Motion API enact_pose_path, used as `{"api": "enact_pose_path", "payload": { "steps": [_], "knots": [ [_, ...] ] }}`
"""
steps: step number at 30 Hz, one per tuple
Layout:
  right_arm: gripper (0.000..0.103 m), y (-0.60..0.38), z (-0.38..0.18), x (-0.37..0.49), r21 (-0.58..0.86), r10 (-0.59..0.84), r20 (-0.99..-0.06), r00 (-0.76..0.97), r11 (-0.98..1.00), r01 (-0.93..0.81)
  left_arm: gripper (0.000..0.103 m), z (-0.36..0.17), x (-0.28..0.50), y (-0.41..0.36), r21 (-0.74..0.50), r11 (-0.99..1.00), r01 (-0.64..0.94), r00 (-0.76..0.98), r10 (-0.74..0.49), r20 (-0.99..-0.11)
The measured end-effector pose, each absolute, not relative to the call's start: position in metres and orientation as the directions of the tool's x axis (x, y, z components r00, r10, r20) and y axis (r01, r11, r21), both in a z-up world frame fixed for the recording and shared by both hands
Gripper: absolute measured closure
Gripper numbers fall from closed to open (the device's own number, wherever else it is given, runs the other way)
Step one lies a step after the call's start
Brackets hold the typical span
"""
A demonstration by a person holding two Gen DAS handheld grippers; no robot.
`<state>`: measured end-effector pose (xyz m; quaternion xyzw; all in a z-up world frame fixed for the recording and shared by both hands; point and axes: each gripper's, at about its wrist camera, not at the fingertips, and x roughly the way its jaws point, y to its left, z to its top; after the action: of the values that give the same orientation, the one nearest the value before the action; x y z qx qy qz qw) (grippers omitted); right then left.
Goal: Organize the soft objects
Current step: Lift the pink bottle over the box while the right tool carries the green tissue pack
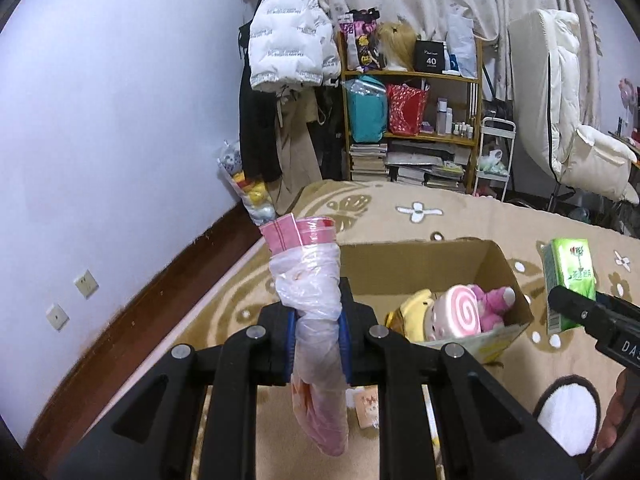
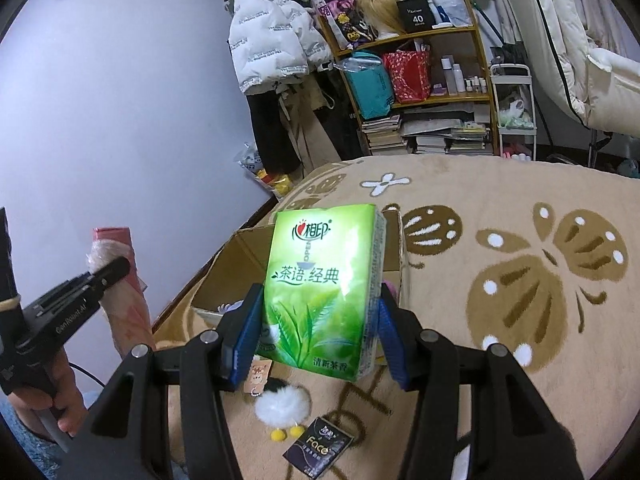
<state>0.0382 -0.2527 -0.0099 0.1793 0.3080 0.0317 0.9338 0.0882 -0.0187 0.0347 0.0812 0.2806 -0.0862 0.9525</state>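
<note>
My left gripper (image 1: 318, 344) is shut on a pink roll wrapped in clear plastic (image 1: 310, 280), held upright above the rug, left of an open cardboard box (image 1: 420, 272). The box holds a yellow plush (image 1: 412, 312), a pink swirl cushion (image 1: 460, 312) and a pink plush (image 1: 494, 304). My right gripper (image 2: 316, 328) is shut on a green tissue pack (image 2: 320, 288), held above the box (image 2: 236, 264). The tissue pack (image 1: 568, 276) also shows at the right of the left wrist view, and the pink roll (image 2: 120, 280) at the left of the right wrist view.
A beige patterned rug (image 2: 520, 240) covers the surface. On it lie a white fluffy pom toy (image 2: 282, 404), a dark "Face" packet (image 2: 320, 446) and a small tag card (image 2: 258, 376). Behind stand a cluttered shelf (image 1: 412, 80), hanging coats (image 1: 288, 40) and a white chair (image 1: 568, 100).
</note>
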Motion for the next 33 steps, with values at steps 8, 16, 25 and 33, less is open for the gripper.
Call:
{"api": "enact_pose_path", "payload": {
  "steps": [8,16,25,33],
  "knots": [
    [0.046,-0.254,-0.016,0.055,0.345,0.164,-0.565,0.809,0.937,0.051,0.087,0.048,0.112,-0.022,0.081,0.973,0.216,0.837,-0.142,-0.529],
    [0.046,-0.255,-0.020,0.081,0.338,0.172,-0.556,0.813,0.941,0.032,0.087,0.052,0.135,-0.028,0.071,0.972,0.224,0.834,-0.154,-0.531],
    [0.046,-0.256,-0.029,0.110,0.366,0.214,-0.542,0.813,0.930,-0.001,0.086,0.031,0.156,-0.037,0.034,0.962,0.271,0.809,-0.209,-0.549],
    [0.046,-0.251,-0.042,0.127,0.367,0.237,-0.553,0.799,0.930,-0.022,0.086,0.010,0.176,-0.047,0.006,0.954,0.300,0.771,-0.239,-0.590]
  ]
}}
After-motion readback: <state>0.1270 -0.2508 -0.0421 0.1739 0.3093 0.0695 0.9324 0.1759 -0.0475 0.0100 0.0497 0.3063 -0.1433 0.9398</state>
